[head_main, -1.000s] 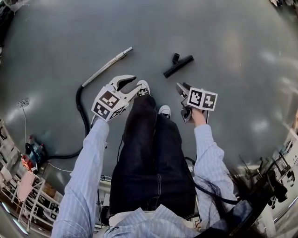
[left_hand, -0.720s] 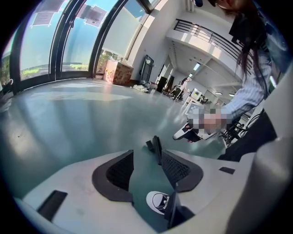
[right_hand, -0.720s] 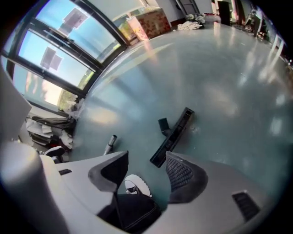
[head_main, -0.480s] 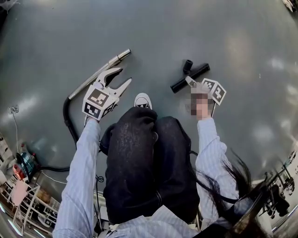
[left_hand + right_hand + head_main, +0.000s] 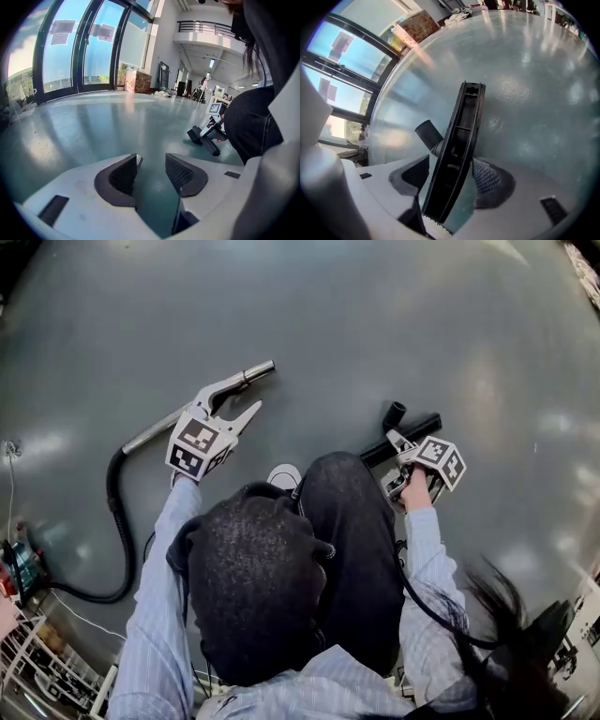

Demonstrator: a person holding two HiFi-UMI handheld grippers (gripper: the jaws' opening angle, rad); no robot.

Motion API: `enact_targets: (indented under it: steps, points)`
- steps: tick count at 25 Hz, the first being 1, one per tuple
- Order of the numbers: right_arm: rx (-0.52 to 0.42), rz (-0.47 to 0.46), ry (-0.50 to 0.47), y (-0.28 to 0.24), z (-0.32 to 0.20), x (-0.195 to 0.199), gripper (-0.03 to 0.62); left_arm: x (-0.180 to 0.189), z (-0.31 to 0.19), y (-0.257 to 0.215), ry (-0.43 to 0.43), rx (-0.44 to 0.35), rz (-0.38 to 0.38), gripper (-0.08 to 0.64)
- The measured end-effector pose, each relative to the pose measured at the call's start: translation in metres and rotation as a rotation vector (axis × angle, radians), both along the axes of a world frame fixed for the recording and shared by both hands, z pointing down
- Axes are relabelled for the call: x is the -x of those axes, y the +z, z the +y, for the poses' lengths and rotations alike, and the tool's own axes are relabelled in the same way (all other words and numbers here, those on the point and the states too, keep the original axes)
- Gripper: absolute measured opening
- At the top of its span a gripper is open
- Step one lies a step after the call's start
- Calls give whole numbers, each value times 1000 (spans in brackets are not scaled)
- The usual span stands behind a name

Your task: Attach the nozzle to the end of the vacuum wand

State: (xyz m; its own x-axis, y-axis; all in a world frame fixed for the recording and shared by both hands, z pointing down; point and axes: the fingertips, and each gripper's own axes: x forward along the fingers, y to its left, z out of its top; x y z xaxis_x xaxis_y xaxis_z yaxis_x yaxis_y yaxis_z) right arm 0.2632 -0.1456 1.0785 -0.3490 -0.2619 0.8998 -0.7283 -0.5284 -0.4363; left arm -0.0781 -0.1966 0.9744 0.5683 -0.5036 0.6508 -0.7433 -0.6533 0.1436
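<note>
The silver vacuum wand (image 5: 258, 369) lies on the grey floor, joined to a black hose (image 5: 114, 512). My left gripper (image 5: 249, 395) hangs over the wand near its free end. Its jaws have just been opening, and in the left gripper view they (image 5: 151, 166) stand apart with only floor between them. The wand is hidden in that view. To the right lies the black T-shaped nozzle (image 5: 394, 414) (image 5: 464, 126). My right gripper (image 5: 401, 448) (image 5: 451, 164) straddles its bar; its jaws have just been opening, and a gap shows beside the left pad.
The person's dark trousered legs (image 5: 356, 521) and a white shoe (image 5: 284, 474) sit between the two grippers. Clutter and a wire rack (image 5: 19, 568) line the lower left edge. In the left gripper view, tall windows (image 5: 70, 51) stand beyond the floor.
Both grippers have come down to the floor as the person bent forward. The left one now sits over the wand, the right one around the nozzle. Both pairs of jaws stand wider.
</note>
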Motion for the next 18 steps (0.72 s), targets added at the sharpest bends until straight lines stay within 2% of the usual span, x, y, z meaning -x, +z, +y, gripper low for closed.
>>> enact_targets:
  steps: [2,5,7,9,12,15,18]
  points:
    - [19,13,-12,7,-2,0,268,2,0,5,-9,-11,-9,170]
    - [36,-20,9,21,-7,6,268,1,-1,10,-18,-35,-32,170]
    - [-1,-43,33,21,-11,8,268,2,1,16,-19,-27,-68,170]
    - [-75,-43,3,13,-20,8,268,10,6,27,-6,29,-143,170]
    - [-178,27,-170,-5,-40,9,261,32,10,48,31,128,-286,184]
    - [-221,105,-390,-13,-58,17,256,55,2,68,33,176,-350,199]
    - [-252,101,-487,-11,-75,26,254,69,-6,99,69,218,-439,201]
